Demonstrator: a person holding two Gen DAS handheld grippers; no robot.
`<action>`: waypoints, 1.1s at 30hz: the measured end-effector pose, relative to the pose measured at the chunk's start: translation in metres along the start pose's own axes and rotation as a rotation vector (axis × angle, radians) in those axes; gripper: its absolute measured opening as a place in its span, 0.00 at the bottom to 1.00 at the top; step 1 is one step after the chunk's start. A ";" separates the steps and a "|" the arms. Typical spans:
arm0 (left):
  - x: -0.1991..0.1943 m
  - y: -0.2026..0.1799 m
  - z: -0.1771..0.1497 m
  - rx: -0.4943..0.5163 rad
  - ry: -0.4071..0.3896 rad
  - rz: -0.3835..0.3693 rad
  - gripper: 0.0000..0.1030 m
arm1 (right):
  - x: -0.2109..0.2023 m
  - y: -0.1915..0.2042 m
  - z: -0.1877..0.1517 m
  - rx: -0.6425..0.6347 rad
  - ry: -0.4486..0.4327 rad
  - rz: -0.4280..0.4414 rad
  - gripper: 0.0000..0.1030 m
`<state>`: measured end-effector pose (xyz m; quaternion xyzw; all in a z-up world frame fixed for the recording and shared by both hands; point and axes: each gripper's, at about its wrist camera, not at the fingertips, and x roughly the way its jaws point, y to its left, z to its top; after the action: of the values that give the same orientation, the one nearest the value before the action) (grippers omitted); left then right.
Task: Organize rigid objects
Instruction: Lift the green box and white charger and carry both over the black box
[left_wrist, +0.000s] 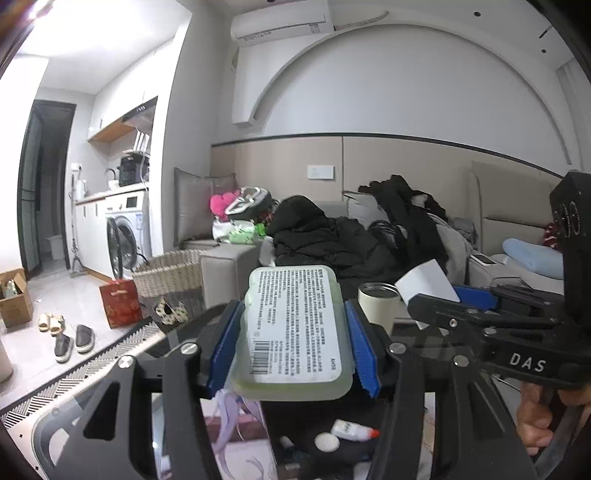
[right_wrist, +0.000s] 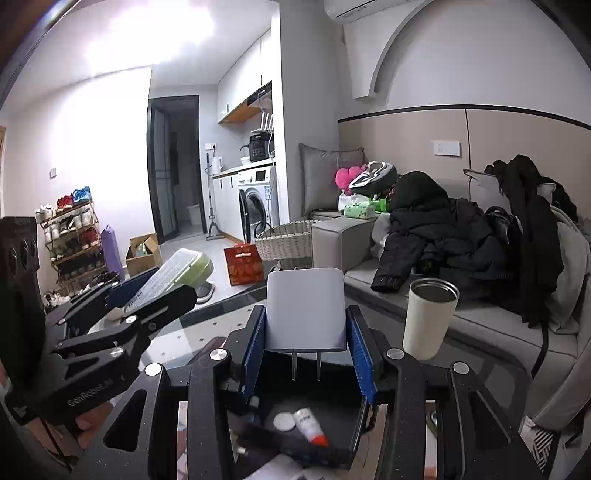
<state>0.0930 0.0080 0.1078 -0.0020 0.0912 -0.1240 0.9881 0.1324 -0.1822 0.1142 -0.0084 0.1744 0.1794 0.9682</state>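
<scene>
While our left gripper (left_wrist: 293, 328) squeezes the green case (left_wrist: 295, 325) and our right gripper (right_wrist: 306, 345) squeezes the white plug (right_wrist: 306, 308), the black tray (right_wrist: 310, 443) lies right below both.

A small, lived-in studio flat, seen from its living area. A beige sofa (right_wrist: 461, 317) along the right of the frame is heaped with dark coats (right_wrist: 450, 236) beneath a padded wall panel and a wall-mounted air conditioner (left_wrist: 280, 20) at the top. At centre left, a kitchenette holds a front-loading washing machine (right_wrist: 256, 199) under a counter, with a rice cooker (right_wrist: 260, 146) above it. A crowded shoe rack (right_wrist: 72, 236) stands at far left, a woven basket (right_wrist: 286, 240) and red gift bag (right_wrist: 243, 264) on the tiled floor, slippers (left_wrist: 51, 321) by the doorway.
</scene>
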 end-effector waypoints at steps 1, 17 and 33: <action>0.002 0.001 0.001 -0.002 -0.010 0.000 0.53 | 0.003 -0.002 0.001 0.005 -0.006 0.001 0.42; 0.061 0.014 -0.011 -0.095 0.212 -0.029 0.53 | 0.059 -0.033 -0.011 0.128 0.133 -0.006 0.42; 0.110 0.001 -0.047 -0.125 0.581 -0.071 0.53 | 0.125 -0.037 -0.054 0.094 0.522 0.017 0.42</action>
<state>0.1899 -0.0173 0.0418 -0.0304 0.3777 -0.1481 0.9135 0.2366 -0.1778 0.0189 -0.0081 0.4265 0.1709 0.8882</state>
